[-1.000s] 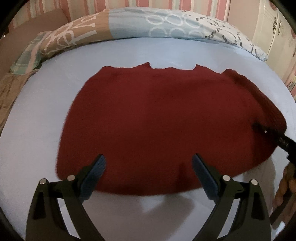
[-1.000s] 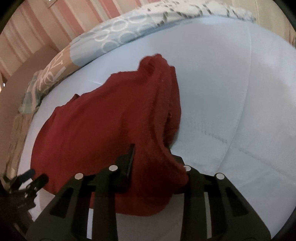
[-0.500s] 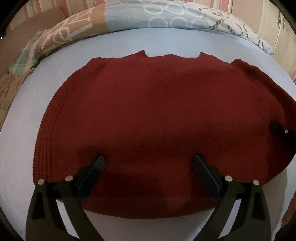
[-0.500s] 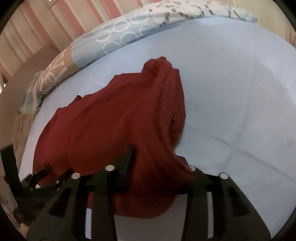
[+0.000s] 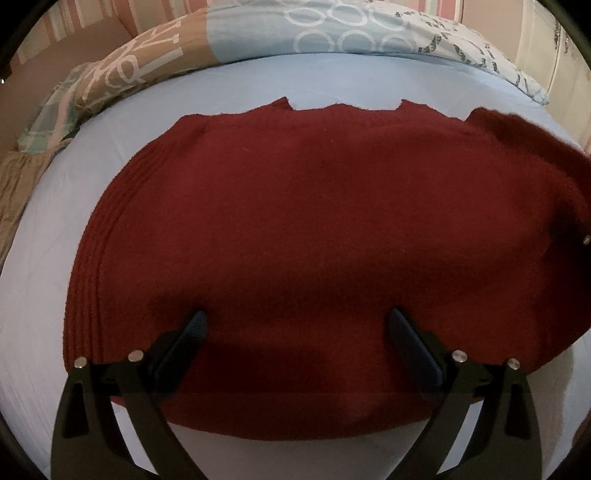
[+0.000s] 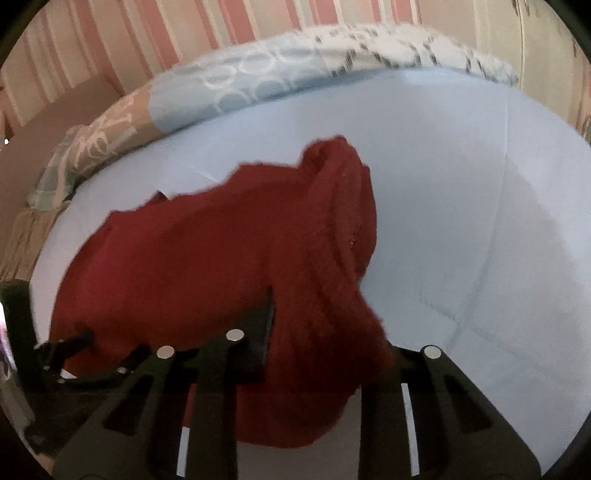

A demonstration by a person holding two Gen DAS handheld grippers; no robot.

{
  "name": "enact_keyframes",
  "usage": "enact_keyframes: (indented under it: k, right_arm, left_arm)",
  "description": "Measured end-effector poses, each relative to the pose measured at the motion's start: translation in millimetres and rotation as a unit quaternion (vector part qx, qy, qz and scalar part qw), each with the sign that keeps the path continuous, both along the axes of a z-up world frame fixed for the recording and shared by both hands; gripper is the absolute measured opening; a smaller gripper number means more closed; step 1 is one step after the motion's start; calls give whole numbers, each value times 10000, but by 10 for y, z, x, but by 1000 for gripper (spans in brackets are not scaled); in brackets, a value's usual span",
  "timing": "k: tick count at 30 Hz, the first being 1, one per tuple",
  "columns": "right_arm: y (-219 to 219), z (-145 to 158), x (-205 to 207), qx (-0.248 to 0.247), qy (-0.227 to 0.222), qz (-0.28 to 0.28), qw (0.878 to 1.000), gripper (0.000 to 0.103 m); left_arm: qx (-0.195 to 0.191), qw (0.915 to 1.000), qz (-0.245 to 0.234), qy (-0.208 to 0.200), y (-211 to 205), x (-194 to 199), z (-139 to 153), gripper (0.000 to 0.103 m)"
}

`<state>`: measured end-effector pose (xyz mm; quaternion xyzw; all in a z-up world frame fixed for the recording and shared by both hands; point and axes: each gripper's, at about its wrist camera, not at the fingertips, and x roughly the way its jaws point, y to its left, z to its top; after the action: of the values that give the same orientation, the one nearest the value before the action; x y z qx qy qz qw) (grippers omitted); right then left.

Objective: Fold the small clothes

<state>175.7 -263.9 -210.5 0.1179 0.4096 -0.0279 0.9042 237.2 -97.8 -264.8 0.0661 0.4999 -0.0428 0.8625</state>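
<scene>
A dark red knitted sweater (image 5: 295, 240) lies spread on the light blue bed sheet (image 5: 314, 77). My left gripper (image 5: 295, 325) is open, its fingers low over the sweater's near edge, with nothing between them. My right gripper (image 6: 325, 332) is shut on the sweater's right side (image 6: 325, 295) and lifts that part, so the cloth bunches and drapes over the fingers. The rest of the sweater (image 6: 184, 258) lies flat to its left. The left gripper (image 6: 74, 350) shows at the lower left of the right wrist view.
A patterned blue and tan duvet (image 5: 277, 33) lies along the far side of the bed, also in the right wrist view (image 6: 258, 81). A striped pink wall (image 6: 221, 29) stands behind it. A cream cupboard (image 5: 561, 55) stands at the far right.
My left gripper has moved forward and down over the sweater's near edge, staying open. My right gripper has kept its hold on the bunched right side and lifted it a little.
</scene>
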Motion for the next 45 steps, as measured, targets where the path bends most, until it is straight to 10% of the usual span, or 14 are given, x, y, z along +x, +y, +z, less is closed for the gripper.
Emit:
enact_keyframes:
  k: [11,23,33,45]
  right_arm:
    - [640,469,127,-363,-421,636,9964,20]
    - [1958,655,248,-551,-512,1636,9837,19]
    - [2913,-40,377,-992,656,2174,9688,19]
    - [2619,398,38,-89,538,2132,9755,61]
  left_arm:
    - [-348,9984,-353,-279,373,-138,318,98]
    - [-172,9977,188,-624,1824,-235,606,98]
    - [-73,9967,494,-638,2396,-465,538,98]
    - [-363,9968,262,-668,2207,-318,627,98]
